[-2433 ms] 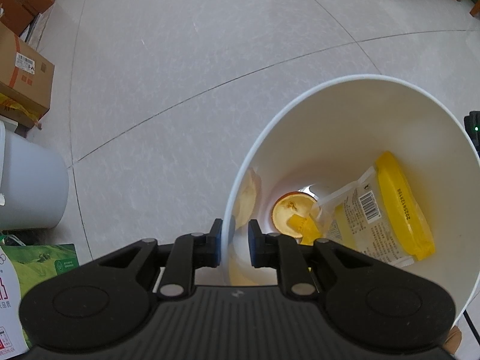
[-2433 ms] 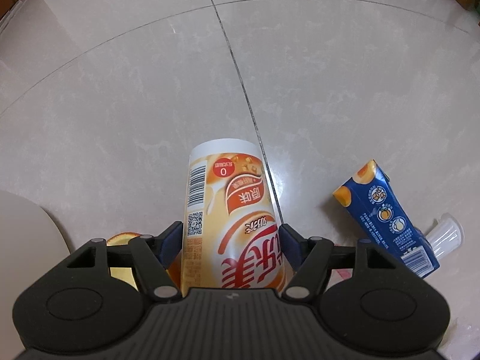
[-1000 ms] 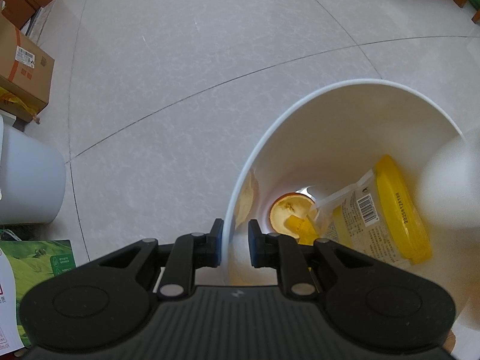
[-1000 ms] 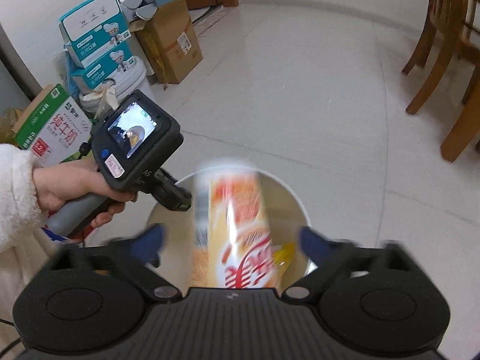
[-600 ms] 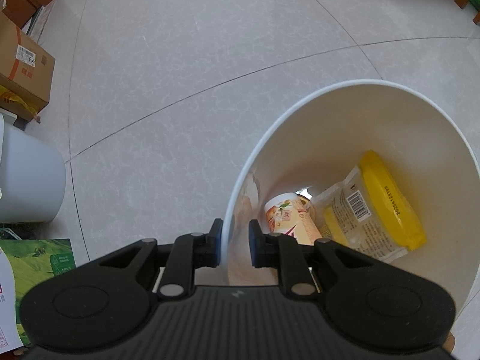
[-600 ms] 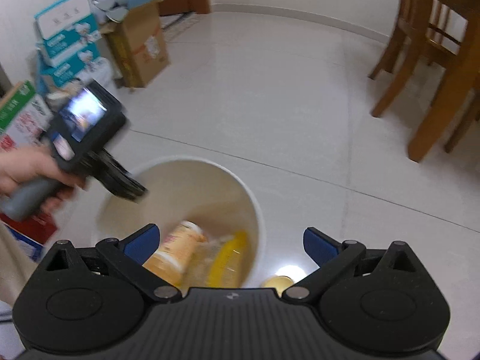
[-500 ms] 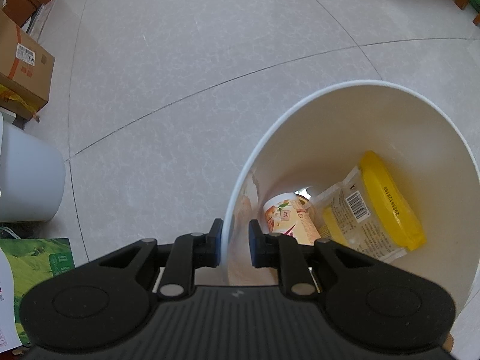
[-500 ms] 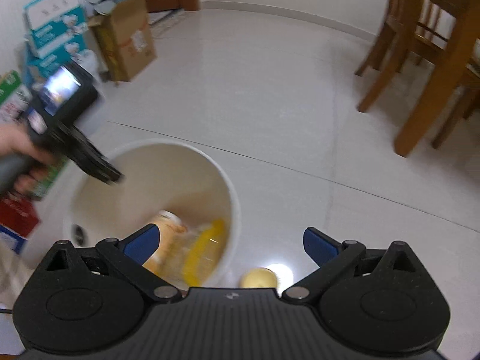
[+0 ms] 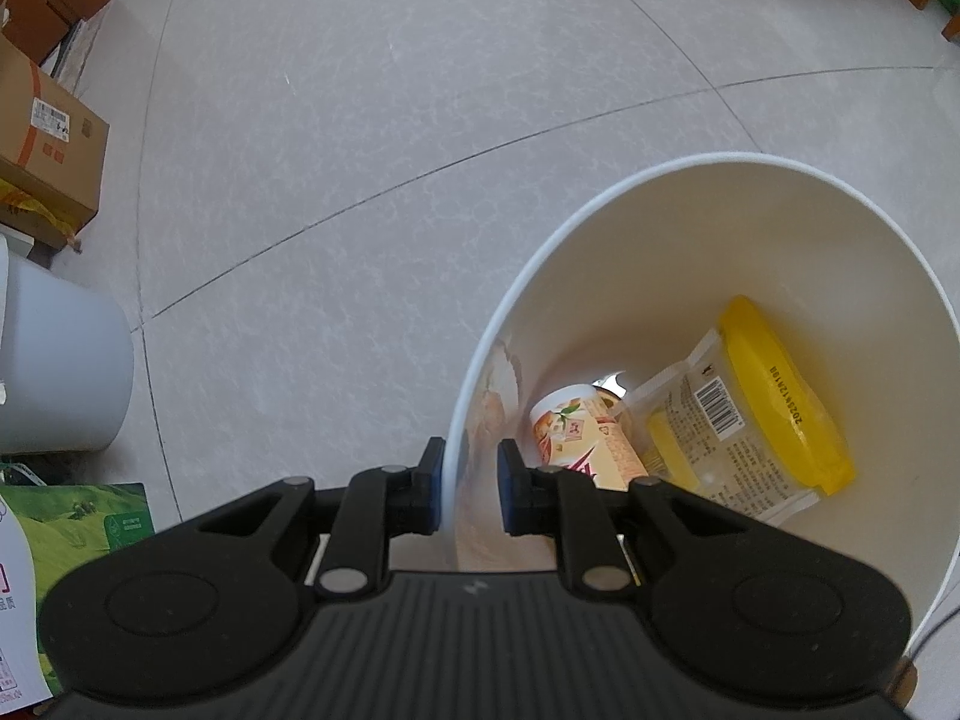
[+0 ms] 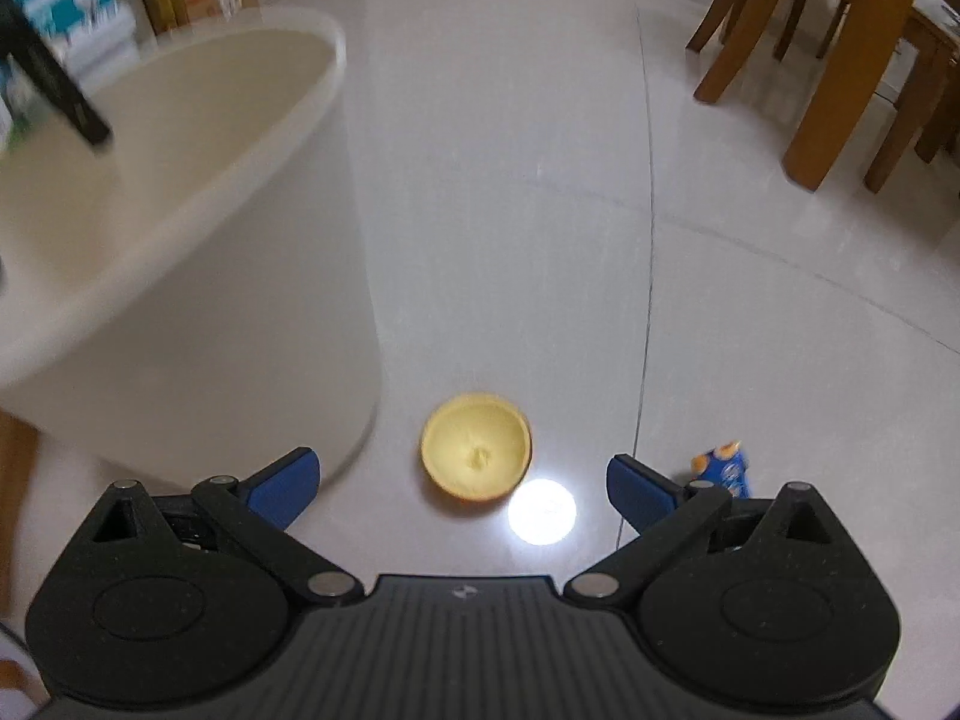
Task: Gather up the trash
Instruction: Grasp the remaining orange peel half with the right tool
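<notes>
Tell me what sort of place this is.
Most likely a room in a home, perhaps a dining area: glossy floor tiles, wooden chair and table legs, and cardboard boxes stacked at the side. A white bin stands on the floor.

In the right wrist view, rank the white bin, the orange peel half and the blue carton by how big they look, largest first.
1. white bin, by far the largest, filling the left side.
2. orange peel half, on the floor beside the bin.
3. blue carton, smallest, though the right finger hides part of it, so its full extent is unsure.
</notes>
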`<state>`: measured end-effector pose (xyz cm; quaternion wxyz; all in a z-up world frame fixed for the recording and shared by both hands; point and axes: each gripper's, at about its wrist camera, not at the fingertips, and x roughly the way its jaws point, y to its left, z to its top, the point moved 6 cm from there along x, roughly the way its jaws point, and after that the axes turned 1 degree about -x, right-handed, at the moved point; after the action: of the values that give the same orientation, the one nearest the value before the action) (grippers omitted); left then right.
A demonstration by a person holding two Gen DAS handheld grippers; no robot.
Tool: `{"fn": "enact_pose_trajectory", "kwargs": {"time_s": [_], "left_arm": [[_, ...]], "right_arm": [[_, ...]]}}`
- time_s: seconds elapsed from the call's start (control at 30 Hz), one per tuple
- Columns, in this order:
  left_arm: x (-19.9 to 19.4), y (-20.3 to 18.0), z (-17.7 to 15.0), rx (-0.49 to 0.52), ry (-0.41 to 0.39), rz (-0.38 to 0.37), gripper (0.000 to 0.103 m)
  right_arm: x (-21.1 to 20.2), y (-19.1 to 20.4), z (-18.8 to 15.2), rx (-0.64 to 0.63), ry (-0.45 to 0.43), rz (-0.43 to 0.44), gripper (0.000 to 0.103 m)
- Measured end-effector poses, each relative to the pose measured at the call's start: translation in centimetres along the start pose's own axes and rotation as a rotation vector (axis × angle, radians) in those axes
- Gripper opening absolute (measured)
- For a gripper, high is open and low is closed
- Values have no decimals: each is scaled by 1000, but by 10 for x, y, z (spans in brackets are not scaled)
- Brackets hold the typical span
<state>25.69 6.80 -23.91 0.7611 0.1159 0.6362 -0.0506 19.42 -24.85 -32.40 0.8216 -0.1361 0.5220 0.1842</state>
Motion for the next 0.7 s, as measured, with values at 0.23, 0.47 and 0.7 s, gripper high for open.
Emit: {"fn": "enact_pose_trajectory", "kwargs": {"time_s": [0.23, 0.47, 0.7], "left_arm": [[4, -3, 0, 3, 8, 20, 15], [8, -4, 0, 18, 9, 37, 15], [11, -5, 0, 20, 15, 46, 15]], "right_arm": [[70, 5, -23, -73, 12, -44, 103], [114, 4, -19, -115, 6, -87, 103], [130, 1, -13, -130, -2, -87, 88]]}}
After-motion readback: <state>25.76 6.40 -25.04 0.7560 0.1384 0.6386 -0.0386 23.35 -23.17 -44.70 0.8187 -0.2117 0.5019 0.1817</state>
